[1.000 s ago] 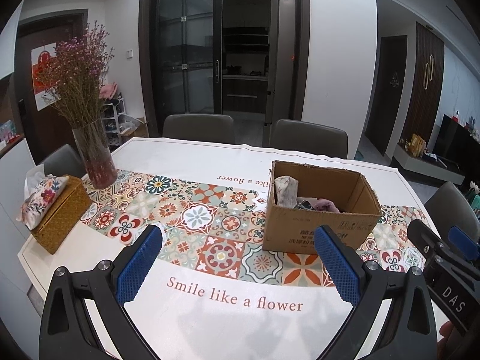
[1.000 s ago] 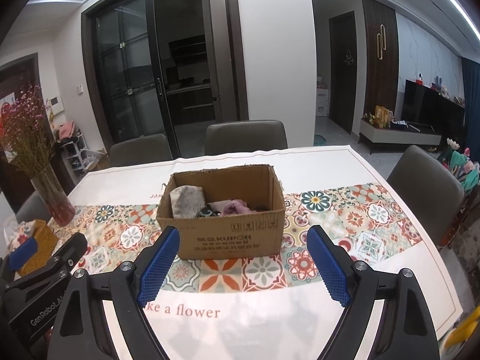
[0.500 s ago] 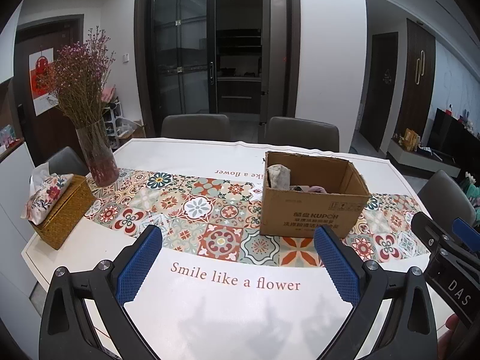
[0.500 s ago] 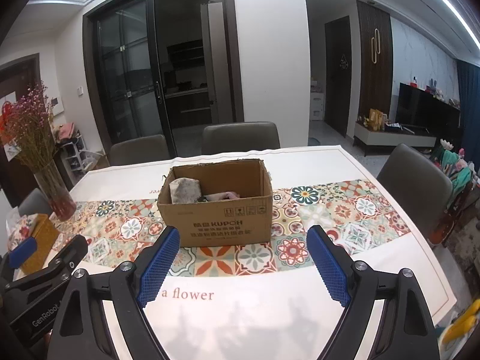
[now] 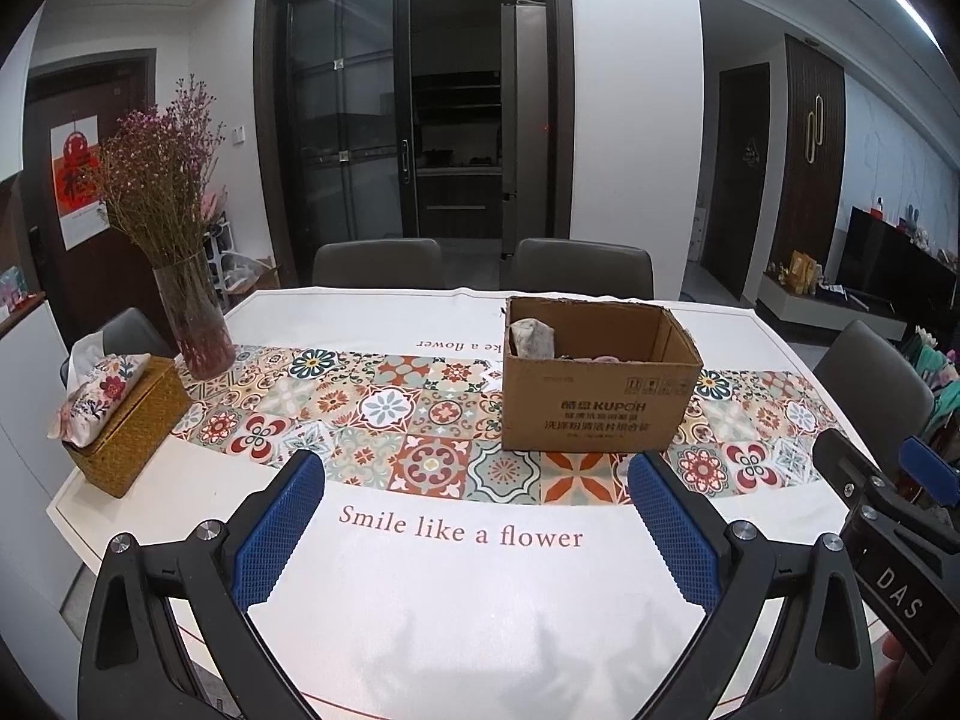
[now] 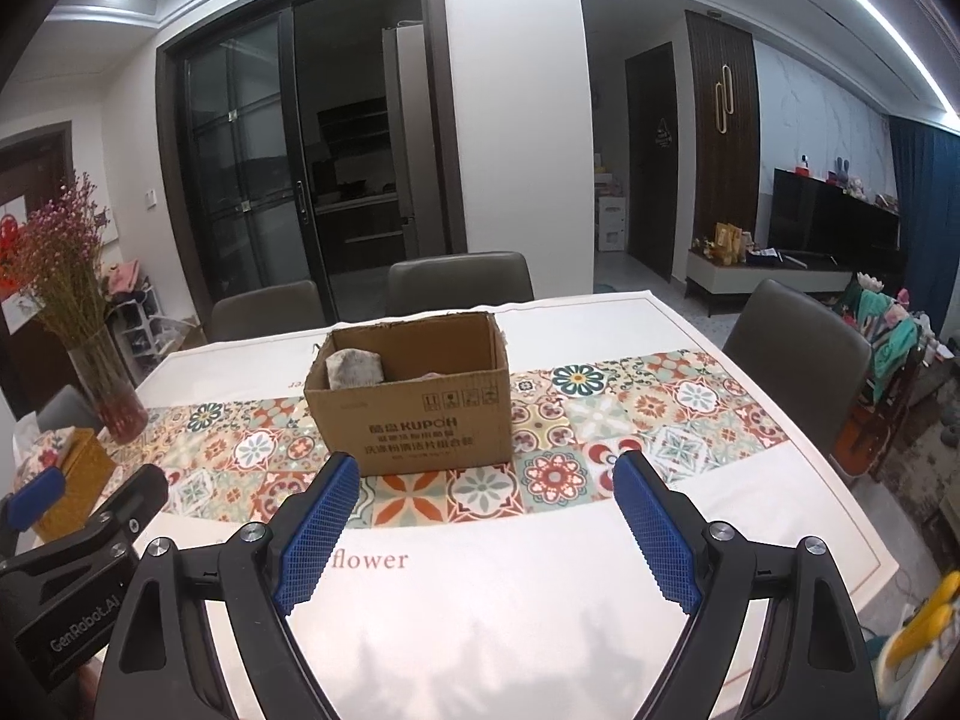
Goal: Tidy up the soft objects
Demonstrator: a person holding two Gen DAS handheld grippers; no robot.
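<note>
Bench edges: the bench (image 5: pixel 384 318) shows its near-left corner beside the wicker tissue box (image 5: pixel 129 420) and its far edge in front of two chairs (image 5: pixel 378 264); from the right wrist view its right edge runs past a third chair (image 6: pixel 798 336).
Open room: bare white cloth with the printed words lies between both tongs and the cardboard box (image 5: pixel 600 384); patterned runner (image 5: pixel 372 408) to the left of the box carries nothing as far as the vase (image 5: pixel 195 318).
Box: stands on the runner, right of centre from the left view, top open, printed long side facing the cameras, long axis across the bench.
Soft objects: a pale bundle (image 5: pixel 534 339) sits upright in the box's left end; a pinkish piece (image 5: pixel 600 358) barely clears the rim beside it.
Left tongs (image 5: pixel 477 531): spread wide, holding nothing, above the near cloth.
Right tongs (image 6: pixel 486 531): likewise spread and empty, box between the fingertips' sightline.
</note>
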